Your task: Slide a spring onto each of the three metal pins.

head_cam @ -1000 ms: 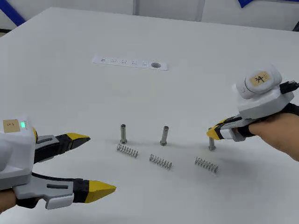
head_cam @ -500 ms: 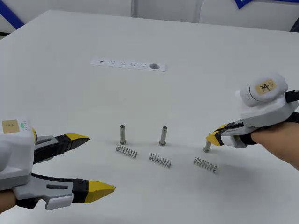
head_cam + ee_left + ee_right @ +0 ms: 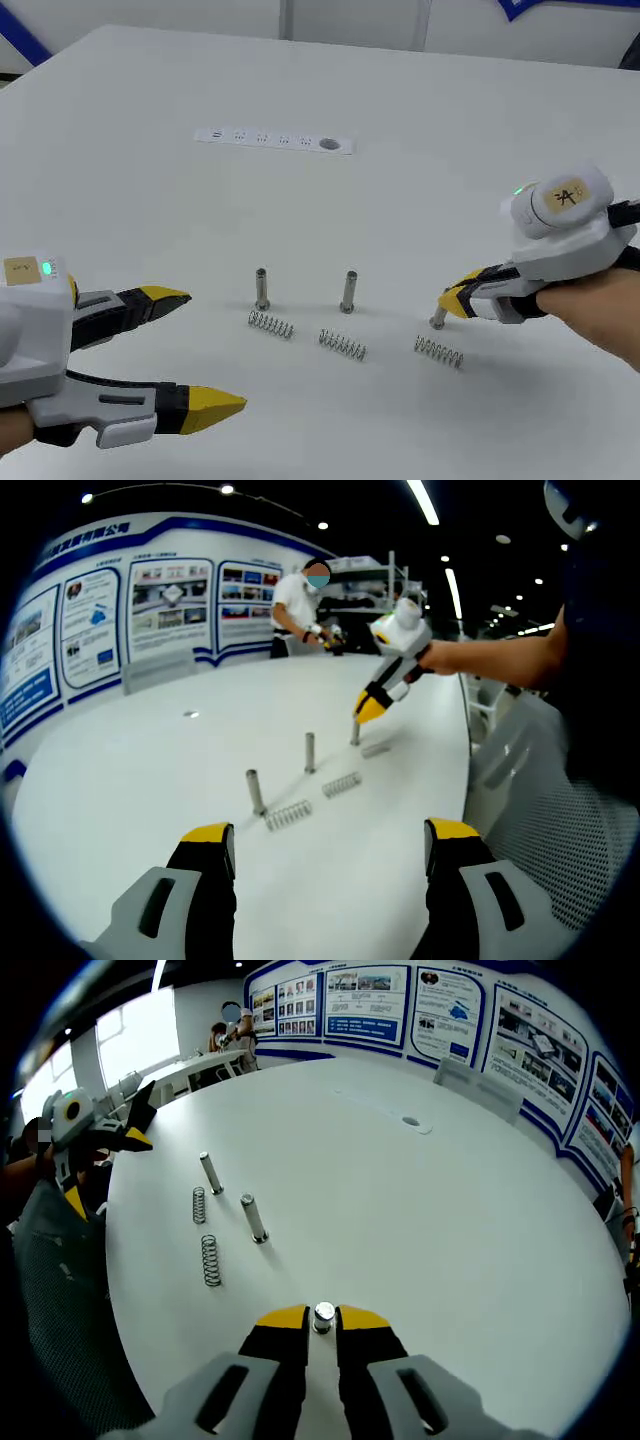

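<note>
In the last second the right claw has dropped and closed on the rightmost pin. Its spring lies free on the desk at the pin's 6 o'clock. The left claw waits open at 8 o'clock. No spring looks threaded yet.

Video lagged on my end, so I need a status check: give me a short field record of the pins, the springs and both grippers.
left gripper: open, empty, off to the left of the parts
right gripper: shut on right pin, at its head
left pin: upright, bare
middle pin: upright, bare
left spring: flat on the table, in front of left pin
middle spring: flat, in front of middle pin
right spring: flat, in front of right pin
springs on pins: none
</note>
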Motion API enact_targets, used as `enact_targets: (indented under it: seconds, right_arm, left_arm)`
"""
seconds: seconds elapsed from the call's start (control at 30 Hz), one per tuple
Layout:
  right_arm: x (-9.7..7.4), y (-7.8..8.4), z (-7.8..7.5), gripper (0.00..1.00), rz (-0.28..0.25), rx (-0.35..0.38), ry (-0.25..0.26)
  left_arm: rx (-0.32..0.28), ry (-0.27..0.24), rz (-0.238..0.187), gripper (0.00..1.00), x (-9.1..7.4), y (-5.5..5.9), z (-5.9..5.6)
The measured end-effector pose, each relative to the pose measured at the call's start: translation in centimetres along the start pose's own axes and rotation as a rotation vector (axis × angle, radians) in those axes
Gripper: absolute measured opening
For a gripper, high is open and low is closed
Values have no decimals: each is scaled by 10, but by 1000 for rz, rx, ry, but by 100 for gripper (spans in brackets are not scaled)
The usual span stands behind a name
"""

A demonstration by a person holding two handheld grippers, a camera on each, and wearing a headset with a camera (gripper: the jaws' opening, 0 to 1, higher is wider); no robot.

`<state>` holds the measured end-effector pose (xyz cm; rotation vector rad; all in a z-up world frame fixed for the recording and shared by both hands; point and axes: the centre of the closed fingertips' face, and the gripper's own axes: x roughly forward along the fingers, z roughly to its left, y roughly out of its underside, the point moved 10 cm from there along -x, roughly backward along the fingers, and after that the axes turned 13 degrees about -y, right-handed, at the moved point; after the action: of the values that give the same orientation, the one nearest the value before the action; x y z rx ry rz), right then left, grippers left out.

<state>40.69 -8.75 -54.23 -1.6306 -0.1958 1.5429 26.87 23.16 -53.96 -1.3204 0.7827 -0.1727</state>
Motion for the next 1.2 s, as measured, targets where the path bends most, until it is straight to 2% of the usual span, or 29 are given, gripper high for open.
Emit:
enact_targets:
  seconds: [0.33, 0.83, 1.2]
  right_arm:
    - [-4, 5, 2, 15, -13, 1, 4]
    - [-6, 27, 10, 15, -9, 36, -7]
    - [-7, 31, 23, 15, 12, 18, -37]
  left_arm:
    - [-2, -3, -3, 79, -1, 0, 0]
    - [0, 11, 8, 79, 1, 1, -3]
    - [-2, 14, 10, 78, 1, 1, -3]
